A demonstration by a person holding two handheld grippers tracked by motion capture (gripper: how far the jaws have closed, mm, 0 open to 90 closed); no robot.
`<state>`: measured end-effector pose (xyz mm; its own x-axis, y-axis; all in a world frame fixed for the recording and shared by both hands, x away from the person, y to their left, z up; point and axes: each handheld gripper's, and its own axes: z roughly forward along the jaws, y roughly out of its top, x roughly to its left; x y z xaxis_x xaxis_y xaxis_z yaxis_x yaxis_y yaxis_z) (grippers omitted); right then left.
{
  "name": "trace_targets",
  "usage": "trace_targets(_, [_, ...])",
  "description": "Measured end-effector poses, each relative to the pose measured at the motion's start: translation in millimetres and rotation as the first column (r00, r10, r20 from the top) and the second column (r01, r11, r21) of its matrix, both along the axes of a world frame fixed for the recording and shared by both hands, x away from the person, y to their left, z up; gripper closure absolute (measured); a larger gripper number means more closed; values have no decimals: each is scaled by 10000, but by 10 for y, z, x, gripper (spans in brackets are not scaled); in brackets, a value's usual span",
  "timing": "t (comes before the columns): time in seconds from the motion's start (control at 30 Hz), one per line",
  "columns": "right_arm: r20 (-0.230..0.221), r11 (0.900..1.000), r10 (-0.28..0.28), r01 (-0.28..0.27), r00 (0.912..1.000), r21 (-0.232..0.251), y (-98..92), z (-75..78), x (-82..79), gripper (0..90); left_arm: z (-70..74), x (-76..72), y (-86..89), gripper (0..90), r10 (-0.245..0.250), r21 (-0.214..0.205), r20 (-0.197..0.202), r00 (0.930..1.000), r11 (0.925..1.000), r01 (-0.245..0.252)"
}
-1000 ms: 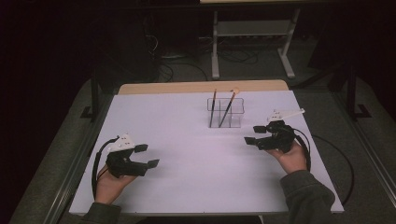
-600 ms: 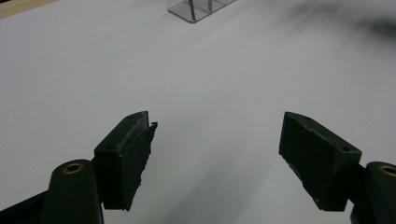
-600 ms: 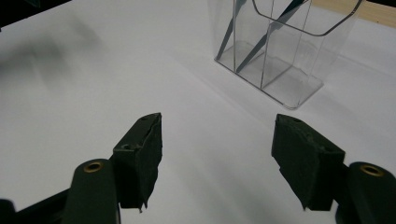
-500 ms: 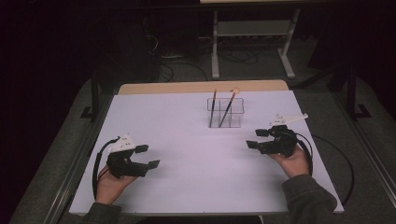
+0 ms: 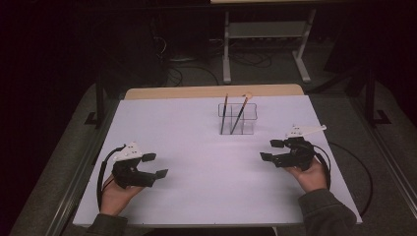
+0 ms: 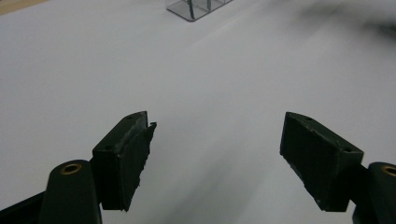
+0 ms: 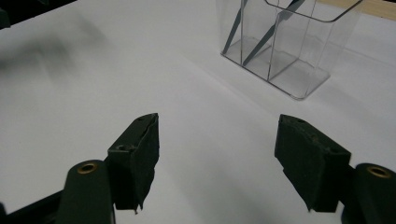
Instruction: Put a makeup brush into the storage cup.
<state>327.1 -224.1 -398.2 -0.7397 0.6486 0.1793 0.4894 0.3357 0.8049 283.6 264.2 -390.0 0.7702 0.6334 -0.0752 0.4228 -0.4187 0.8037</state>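
On the white table (image 5: pixel 196 147), the clear acrylic holder (image 5: pixel 237 119) stands toward twelve o'clock of centre, with two dark pencils (image 5: pixel 224 114) leaning in its compartments. The right gripper (image 5: pixel 273 150) rests at about four o'clock, well apart from the holder, which lies at its own eleven o'clock; its jaws have just been opening and stand apart with nothing between them. The left gripper (image 5: pixel 155 165) sits at eight o'clock, jaws spread wide and empty over bare tabletop.
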Motion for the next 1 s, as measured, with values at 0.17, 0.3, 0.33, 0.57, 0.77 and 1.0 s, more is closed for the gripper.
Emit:
trace_targets(0.17, [25,10000,-49,49,10000,18,-20,-19,-38,284,-11,2,2,233,-30,24,-74,10000,10000,30])
trace_targets(0.3, [129,9999,-68,67,9999,81,-40,-29,-61,282,-23,0,-5,232,-29,-44,-137,9999,10000,29])
trace_targets(0.33, [119,9999,-97,96,9999,88,-44,-34,-69,279,-30,-2,-9,231,-2,-100,-195,9998,10000,0])
trace_targets(0.57, [91,9996,-164,162,9998,216,-89,-75,-116,274,-72,-3,-25,225,-82,-42,-348,9994,10000,81])
trace_targets(0.77, [86,9992,-277,275,9996,307,-129,-102,-152,271,-107,-5,-25,224,-109,-21,-434,9990,9999,109])
trace_targets(1.0, [106,9980,-414,409,9991,473,-185,-157,-206,267,-159,-9,-41,221,-138,84,-520,9985,9999,143])
